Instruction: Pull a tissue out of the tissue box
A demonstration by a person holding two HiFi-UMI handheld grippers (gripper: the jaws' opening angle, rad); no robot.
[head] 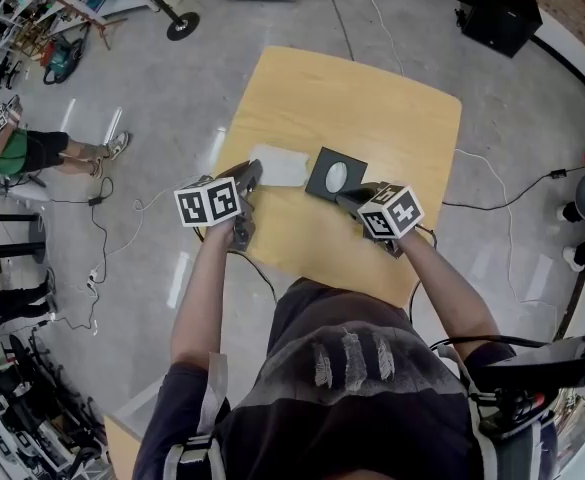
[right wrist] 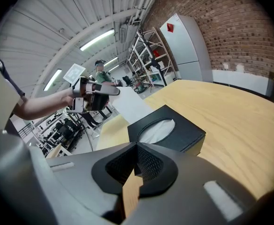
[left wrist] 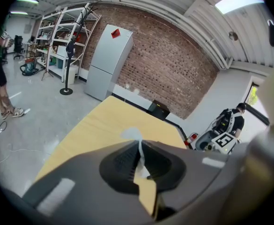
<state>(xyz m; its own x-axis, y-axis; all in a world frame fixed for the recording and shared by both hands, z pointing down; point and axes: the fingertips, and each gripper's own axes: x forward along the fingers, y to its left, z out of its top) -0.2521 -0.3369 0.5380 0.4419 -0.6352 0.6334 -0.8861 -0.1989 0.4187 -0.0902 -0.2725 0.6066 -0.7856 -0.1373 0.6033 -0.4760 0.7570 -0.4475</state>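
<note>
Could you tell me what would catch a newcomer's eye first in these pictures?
A white tissue is pinched in the shut left gripper, spread above the wooden table. Beside it sits the black tissue box with its oval opening, and the right gripper, shut and empty, is at its near side.

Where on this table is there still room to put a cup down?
The far half of the table, beyond the tissue box and the tissue, is bare, as is the strip right of the box. The near edge is crowded: left gripper holding the tissue, right gripper by the box.
</note>
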